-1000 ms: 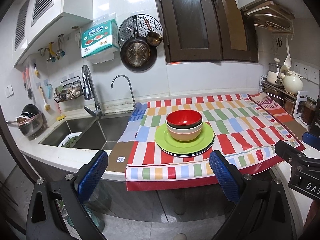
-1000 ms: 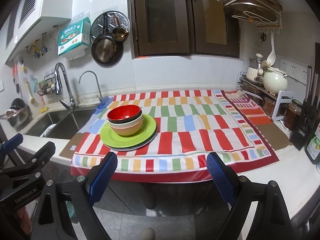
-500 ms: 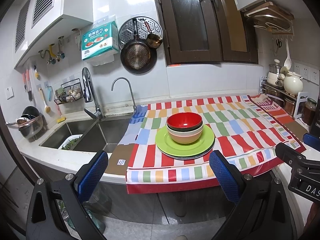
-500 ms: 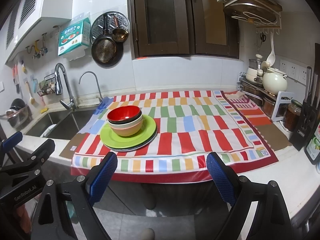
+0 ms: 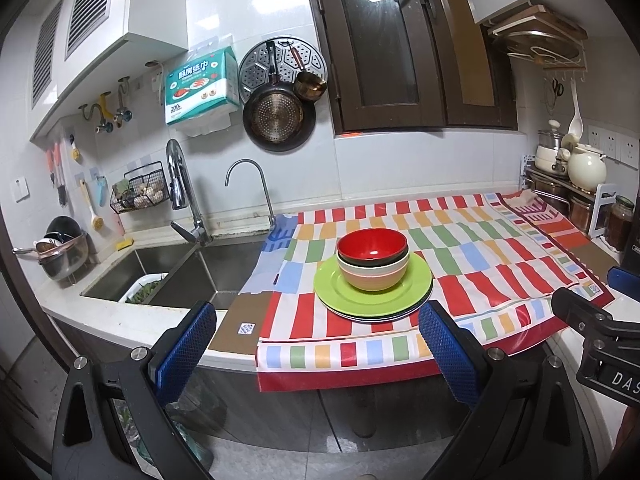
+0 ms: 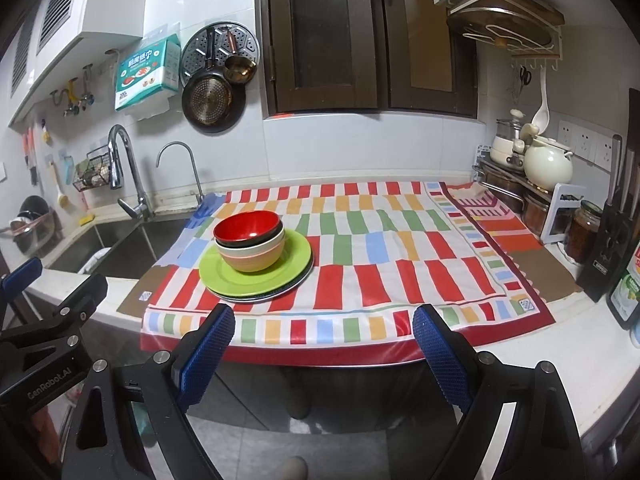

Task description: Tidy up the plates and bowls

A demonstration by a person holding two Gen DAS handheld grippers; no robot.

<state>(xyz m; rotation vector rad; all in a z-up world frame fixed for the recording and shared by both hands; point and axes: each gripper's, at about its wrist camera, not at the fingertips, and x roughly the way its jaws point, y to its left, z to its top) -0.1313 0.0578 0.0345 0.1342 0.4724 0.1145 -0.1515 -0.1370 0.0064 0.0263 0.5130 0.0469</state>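
Left wrist view: kitchen counter seen from in front of its edge. Going left to right: steel sink [image 5: 168, 268] at 9 o'clock with greens in a white tub; tall chrome tap [image 5: 182, 192] and thin curved tap [image 5: 250, 188] behind it; striped cloth [image 5: 500, 264] in red, green, blue and orange spread over the counter from centre to 3 o'clock; cream kettle [image 5: 586, 168] and jars at far right.

Near the cloth's left front, at centre of view: one tidy pile. Green plate [image 5: 332, 292] on top of at least one darker plate, only rims showing. On the plate, nested bowls [image 5: 372, 276]: tan at bottom, a dark one between, red bowl [image 5: 370, 244] on top. Crockery already gathered into a single stack; could equally be a stack waiting to be taken apart and sorted.

Left gripper [image 5: 314, 340] at 6 o'clock, blue-padded tongs spread wide, holding nothing, short of the counter edge. Right gripper [image 6: 324, 344], in the right wrist view, likewise spread wide and empty, off the counter, pile at its 11 o'clock.

Risks, as judgement only:
- Smooth, glossy-looking bowls; pinched on one rim, likely to slip or tilt out of the pads.
- Lifting the tan bowl would carry the two nested above; a tilt could slide them out.
- Plate rims lying flat on cloth; pads digging under could snag and drag the fabric, pulling the pile toward the front edge.
- Cloth overhanging the counter front; catching it from below could shift everything.
- Sink just left of the pile; a leftward nudge could send crockery in.
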